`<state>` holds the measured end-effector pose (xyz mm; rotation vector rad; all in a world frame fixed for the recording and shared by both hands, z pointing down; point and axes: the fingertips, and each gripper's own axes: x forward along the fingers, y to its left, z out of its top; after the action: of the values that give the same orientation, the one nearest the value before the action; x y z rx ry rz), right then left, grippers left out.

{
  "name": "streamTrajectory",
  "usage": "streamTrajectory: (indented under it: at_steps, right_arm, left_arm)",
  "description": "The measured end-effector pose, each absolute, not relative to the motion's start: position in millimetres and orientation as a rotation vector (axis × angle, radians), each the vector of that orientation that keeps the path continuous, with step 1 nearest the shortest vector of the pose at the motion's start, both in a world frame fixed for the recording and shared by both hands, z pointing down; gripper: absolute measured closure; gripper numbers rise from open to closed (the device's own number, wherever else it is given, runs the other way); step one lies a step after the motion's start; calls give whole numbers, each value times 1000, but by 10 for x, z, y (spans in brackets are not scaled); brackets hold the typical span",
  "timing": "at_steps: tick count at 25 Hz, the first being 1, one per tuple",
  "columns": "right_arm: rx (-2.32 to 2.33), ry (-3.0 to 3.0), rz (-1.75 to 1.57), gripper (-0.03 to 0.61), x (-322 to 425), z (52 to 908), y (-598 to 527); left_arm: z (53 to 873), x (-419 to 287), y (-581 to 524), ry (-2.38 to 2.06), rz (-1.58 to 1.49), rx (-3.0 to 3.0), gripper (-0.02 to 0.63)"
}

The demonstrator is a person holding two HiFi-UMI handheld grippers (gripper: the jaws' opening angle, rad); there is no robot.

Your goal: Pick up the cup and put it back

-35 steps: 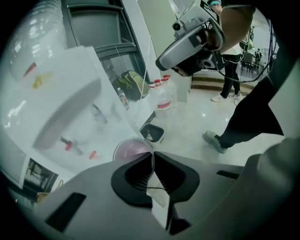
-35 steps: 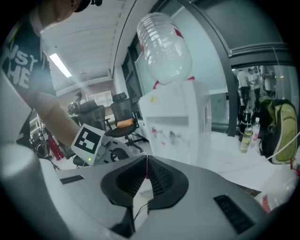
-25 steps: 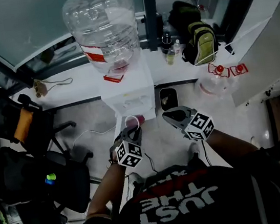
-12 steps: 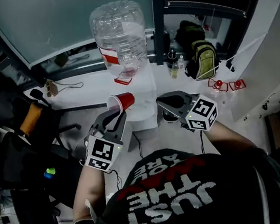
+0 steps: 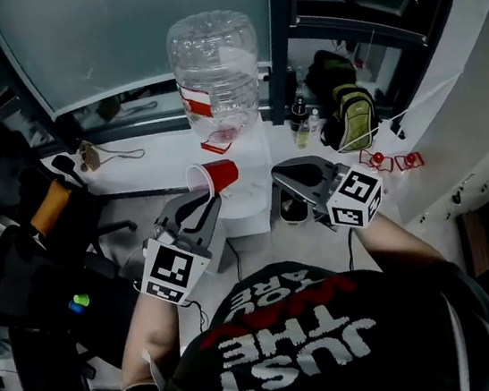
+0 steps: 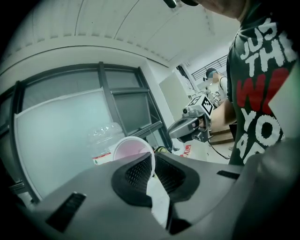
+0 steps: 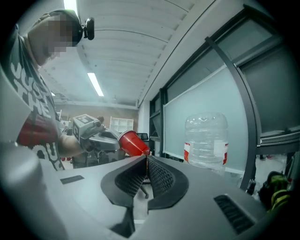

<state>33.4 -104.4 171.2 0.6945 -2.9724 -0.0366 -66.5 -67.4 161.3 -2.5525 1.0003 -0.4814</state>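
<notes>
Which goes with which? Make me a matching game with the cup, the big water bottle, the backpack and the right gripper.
1. red cup
2. water bottle
3. backpack
4. right gripper

A. clear, upside down
B. shut, holding nothing
C. green and black
D. held by its rim in the left gripper

Pairs: 1-D, 2-A, 3-C, 4-B

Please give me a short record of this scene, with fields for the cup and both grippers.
cup: red cup, tilted on its side, held up near the water dispenser
left gripper: shut on the cup's rim
right gripper: jaws together, nothing between them
behind: large clear bottle on the dispenser; green backpack nearby
</notes>
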Motion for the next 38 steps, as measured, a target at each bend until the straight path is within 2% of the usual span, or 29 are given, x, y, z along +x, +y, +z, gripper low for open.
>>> streamTrajectory:
  at_steps: [15, 25, 29, 38]
  right_arm:
    - [724, -2952, -25, 543, 400, 1775, -1059]
    - [699, -2925, 48, 544, 307, 1992, -1166]
    - [683, -2901, 100, 544, 244, 2254, -1298]
    - [668, -2801, 251, 544, 56, 3591, -1870]
  left_arm:
    - [1681, -660, -697, 997, -470, -2575, 586]
    - [2158, -679, -882, 1005, -574, -2642, 586]
    - [2667, -695, -1055, 1024, -658, -2713, 586]
    - [4795, -759, -1558, 1054, -995, -2866, 586]
